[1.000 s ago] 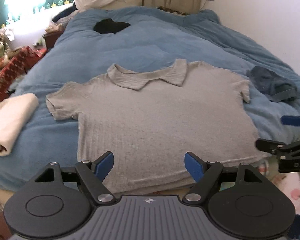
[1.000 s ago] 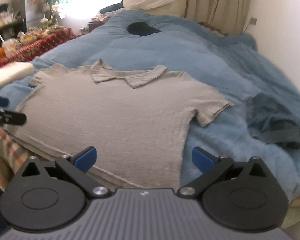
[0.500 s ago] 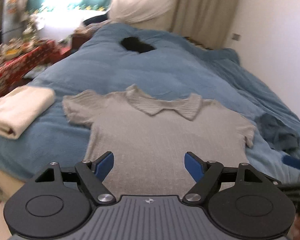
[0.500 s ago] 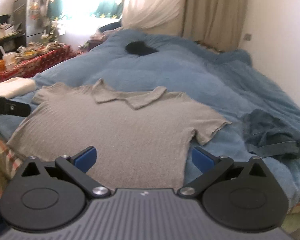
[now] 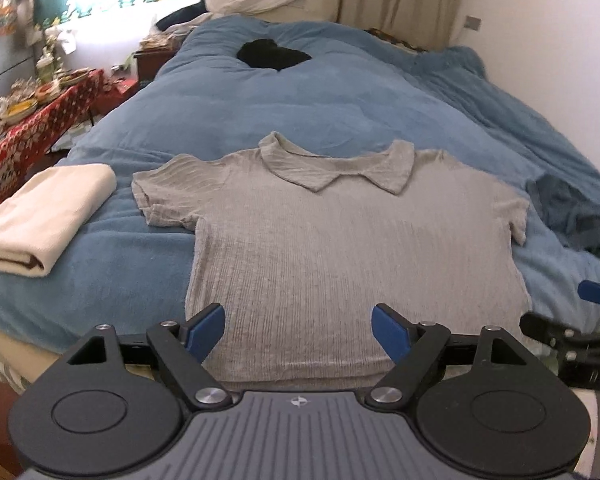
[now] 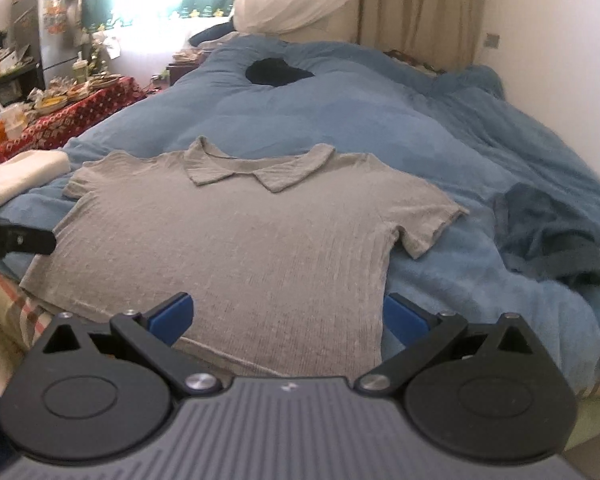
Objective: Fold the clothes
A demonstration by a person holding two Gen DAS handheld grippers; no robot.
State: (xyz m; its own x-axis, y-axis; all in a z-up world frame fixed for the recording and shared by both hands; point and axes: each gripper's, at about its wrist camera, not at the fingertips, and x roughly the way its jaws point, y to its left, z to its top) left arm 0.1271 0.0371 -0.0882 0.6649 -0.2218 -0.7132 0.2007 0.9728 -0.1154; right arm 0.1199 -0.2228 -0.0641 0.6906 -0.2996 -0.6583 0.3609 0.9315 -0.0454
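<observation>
A grey short-sleeved polo shirt (image 5: 340,248) (image 6: 228,240) lies spread flat on the blue blanket (image 5: 300,112), collar at the far side and hem toward me. My left gripper (image 5: 298,320) hovers above the hem near its left half. Its jaws are opening and hold nothing. My right gripper (image 6: 288,312) stands open over the hem's right corner, also without anything in it. Each gripper shows at the edge of the other's view: the right gripper (image 5: 580,332), the left gripper (image 6: 16,240).
A folded cream cloth (image 5: 44,220) (image 6: 20,172) lies left of the shirt. A crumpled dark blue garment (image 5: 572,216) (image 6: 552,236) sits to its right. A black item (image 5: 272,54) lies far up the bed. A cluttered red-clothed table (image 5: 32,120) stands left of the bed.
Both views have tilted up and drawn back a little from the hem, so more of the room shows. The shirt has not moved and both grippers stay apart from it.
</observation>
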